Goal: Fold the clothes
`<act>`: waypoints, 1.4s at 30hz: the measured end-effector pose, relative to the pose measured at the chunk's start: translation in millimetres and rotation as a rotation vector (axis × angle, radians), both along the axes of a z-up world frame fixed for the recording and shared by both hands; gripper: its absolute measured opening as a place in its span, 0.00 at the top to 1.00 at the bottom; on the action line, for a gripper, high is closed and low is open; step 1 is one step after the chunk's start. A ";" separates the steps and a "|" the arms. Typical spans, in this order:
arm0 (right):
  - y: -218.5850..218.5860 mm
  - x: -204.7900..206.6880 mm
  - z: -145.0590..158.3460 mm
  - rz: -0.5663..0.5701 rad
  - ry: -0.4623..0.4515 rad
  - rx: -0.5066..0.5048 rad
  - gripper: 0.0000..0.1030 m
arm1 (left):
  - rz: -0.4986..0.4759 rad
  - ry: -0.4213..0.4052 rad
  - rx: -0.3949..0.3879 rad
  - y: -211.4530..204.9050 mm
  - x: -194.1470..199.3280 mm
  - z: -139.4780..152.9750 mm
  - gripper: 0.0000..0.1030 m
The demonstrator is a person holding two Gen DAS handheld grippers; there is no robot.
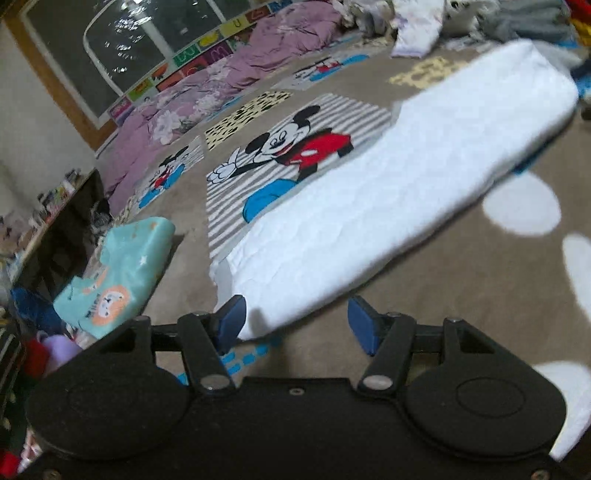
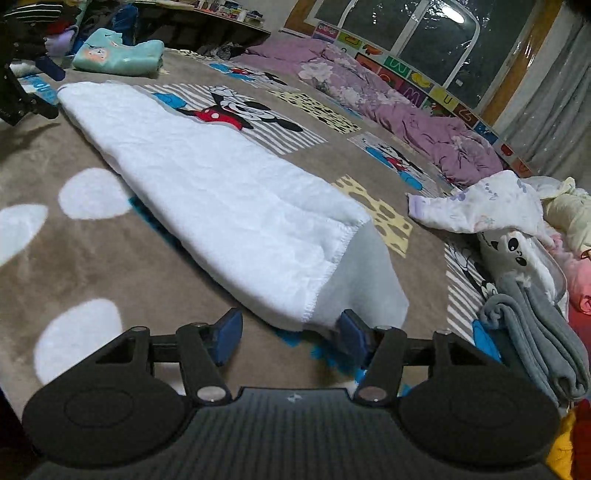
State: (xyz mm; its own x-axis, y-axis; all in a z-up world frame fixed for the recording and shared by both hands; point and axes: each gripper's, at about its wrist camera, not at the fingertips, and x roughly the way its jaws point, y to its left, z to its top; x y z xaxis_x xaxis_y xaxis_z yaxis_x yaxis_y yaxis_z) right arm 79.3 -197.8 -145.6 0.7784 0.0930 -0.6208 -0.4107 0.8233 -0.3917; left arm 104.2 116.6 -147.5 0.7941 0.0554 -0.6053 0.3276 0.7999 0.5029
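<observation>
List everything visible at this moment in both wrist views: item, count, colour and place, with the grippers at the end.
white towel: one, white, folded into a long strip on the blanket, stretching between the two grippers
cartoon blanket: one, taupe with white spots and cartoon-mouse panels, covering the floor
teal garment: one, teal with an orange print, folded, beside the left end of the towel
purple quilt: one, lilac floral, bunched along the window wall
grey cloth: one, grey, folded, at the right edge
unfolded clothes pile: several, pale white and cream, beyond the towel's right end
window: one, dark, behind the quilt
left gripper: open, blue pads, at one towel end
right gripper: open, blue pads, at the other end
</observation>
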 end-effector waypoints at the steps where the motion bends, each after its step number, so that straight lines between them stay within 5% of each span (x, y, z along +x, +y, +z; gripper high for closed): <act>1: -0.9 1.6 -1.4 -0.001 -0.003 -0.002 0.46 | 0.004 -0.002 0.009 -0.5 1.5 -1.6 0.51; 7: -11.0 8.8 2.0 -0.032 -0.025 0.052 0.55 | 0.026 -0.029 -0.035 3.8 9.2 2.0 0.79; 13: -24.4 18.1 8.5 -0.042 -0.037 0.120 0.73 | 0.056 -0.108 -0.124 2.0 13.2 19.4 0.91; 23: -45.3 47.9 31.2 -0.081 -0.099 0.212 0.84 | 0.100 -0.232 -0.248 -9.6 52.5 40.8 0.94; 42: -62.8 151.3 32.3 -0.140 -0.044 0.288 0.84 | 0.089 -0.263 -0.186 -22.9 150.7 32.7 0.94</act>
State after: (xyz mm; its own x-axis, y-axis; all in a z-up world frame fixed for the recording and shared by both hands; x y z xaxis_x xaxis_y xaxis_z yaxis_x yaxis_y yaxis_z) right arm 230.5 -260.6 -113.3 0.8215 0.1500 -0.5501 -0.2731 0.9504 -0.1488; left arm 254.9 93.6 -114.8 0.9216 0.0388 -0.3862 0.1310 0.9056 0.4035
